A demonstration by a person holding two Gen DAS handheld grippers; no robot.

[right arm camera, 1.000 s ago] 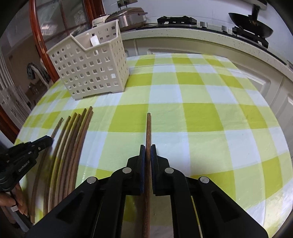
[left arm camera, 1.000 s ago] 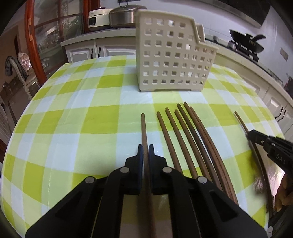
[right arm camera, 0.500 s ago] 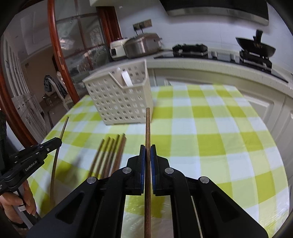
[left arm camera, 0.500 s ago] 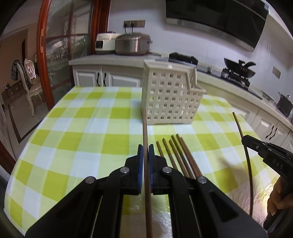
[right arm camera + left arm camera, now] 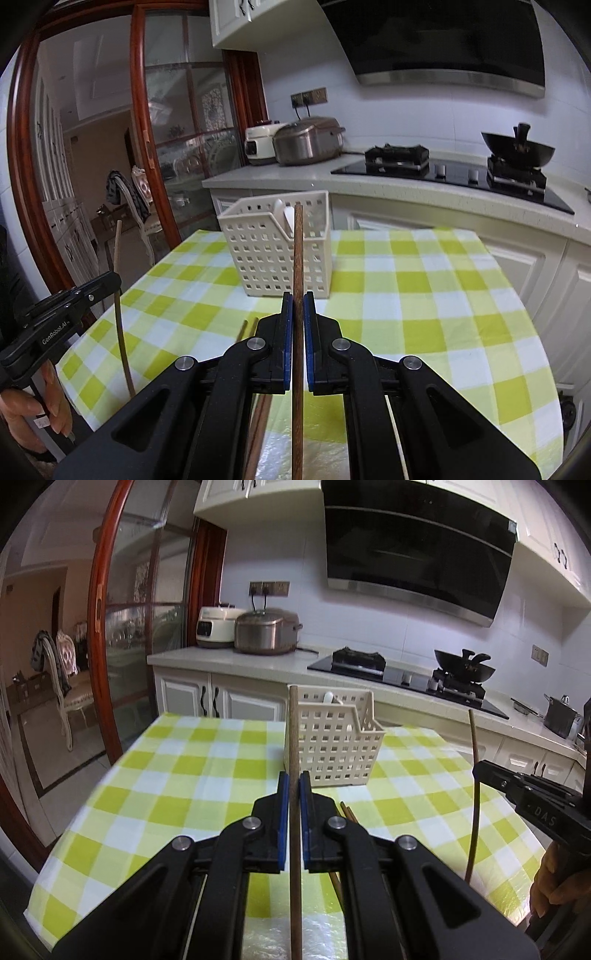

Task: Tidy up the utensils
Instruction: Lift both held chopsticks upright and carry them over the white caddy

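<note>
I am holding one chopstick in each gripper.
Left gripper is clamping a brown wooden chopstick; right gripper is clamping a darker wooden chopstick before the cream perforated plastic basket.

A white-tiled wall is seen behind a pale counter, on which two cookers and a black hob with a wok are set. A dark hood is hung above, flanked by white cabinets, and white cupboard doors are fitted below. To the left, a red-framed glass door is shown, with a chair on the tiled floor beyond; the tabletop is covered in green check.
</note>
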